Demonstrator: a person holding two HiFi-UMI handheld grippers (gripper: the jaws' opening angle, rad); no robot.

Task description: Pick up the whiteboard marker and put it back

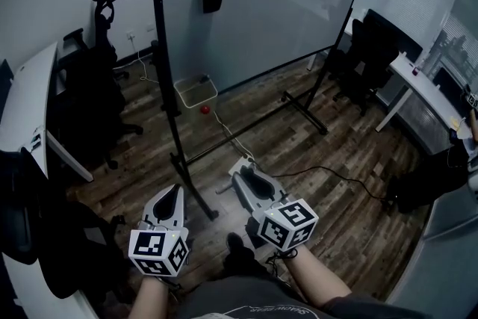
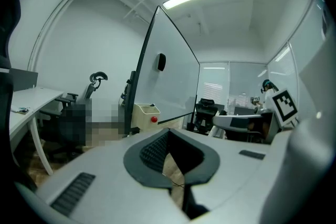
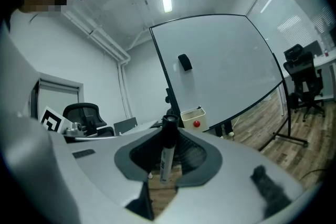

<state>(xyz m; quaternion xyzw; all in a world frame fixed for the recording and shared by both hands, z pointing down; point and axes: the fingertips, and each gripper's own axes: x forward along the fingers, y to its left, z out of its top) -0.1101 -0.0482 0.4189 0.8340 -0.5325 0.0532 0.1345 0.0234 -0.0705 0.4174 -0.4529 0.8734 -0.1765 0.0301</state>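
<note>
My right gripper point(image 3: 169, 124) has its jaws partway closed on the whiteboard marker point(image 3: 166, 152), pinched at mid-body between the ribbed pads. The marker stands upright across the jaws, with the dark cap above them and the white barrel running down below. My left gripper point(image 1: 172, 198) is beside it on the left, its jaws a little apart with only floor showing between them, so I count it out of this move.

Past the marker, straight out along my right jaws and a touch to the right, is the cream box point(image 3: 193, 118) that hangs low on the frame of the whiteboard point(image 3: 226, 65), with a red ball point(image 3: 196, 124) just under its front. It is well apart from my fingertips, across bare wood floor. From the head view my right jaw tips reach further toward it than my left.

I take the box as the marker's home. Its mouth faces up and the marker's long axis is already vertical, so I judge the move to be a carry forward and above the rim, with no turn of the wrist.
</note>
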